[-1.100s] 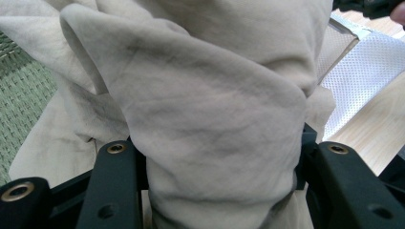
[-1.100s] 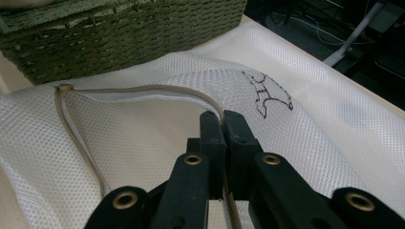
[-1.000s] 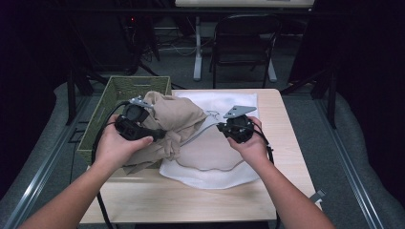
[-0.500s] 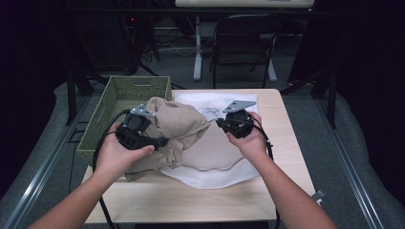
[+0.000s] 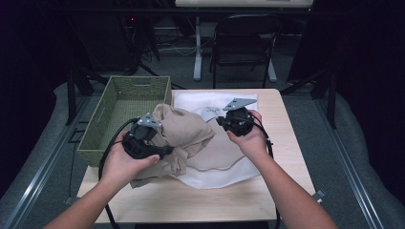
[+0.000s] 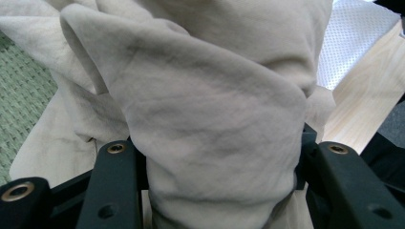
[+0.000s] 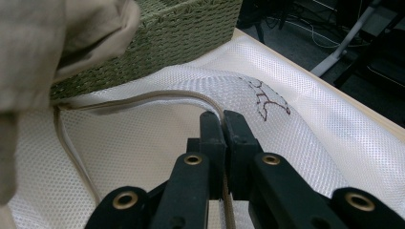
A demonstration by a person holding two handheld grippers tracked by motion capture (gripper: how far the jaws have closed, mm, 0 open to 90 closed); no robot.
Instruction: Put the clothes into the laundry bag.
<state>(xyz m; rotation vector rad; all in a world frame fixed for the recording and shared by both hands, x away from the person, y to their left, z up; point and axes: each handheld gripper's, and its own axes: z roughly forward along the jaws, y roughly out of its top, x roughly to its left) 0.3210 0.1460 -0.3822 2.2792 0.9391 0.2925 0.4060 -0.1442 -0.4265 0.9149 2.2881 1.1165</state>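
Note:
A bunched beige cloth [image 5: 184, 131] is lifted over the table's left half. My left gripper [image 5: 162, 150] is shut on a thick fold of it, and in the left gripper view that beige cloth [image 6: 215, 95] bulges between the spread jaws of my left gripper [image 6: 215, 148]. A white mesh cloth [image 5: 191, 102] with a small dark red mark lies flat under it. My right gripper [image 5: 222, 120] is shut on a thin beige-trimmed edge [image 7: 143, 98] lying on the white mesh cloth [image 7: 310, 143]. In the right gripper view, my right gripper [image 7: 222, 117] has its jaws pressed together on that edge.
A green woven basket [image 5: 102, 117] stands at the table's left edge, close behind the beige cloth; its wall [image 7: 191, 24] shows beyond the mesh. Bare wood of the table [image 5: 277, 109] runs along the right and the near side. A folding chair [image 5: 246, 38] stands beyond the table.
My left gripper has drawn back toward the person and slightly down, carrying the beige bunch with it. The right gripper has hardly moved.

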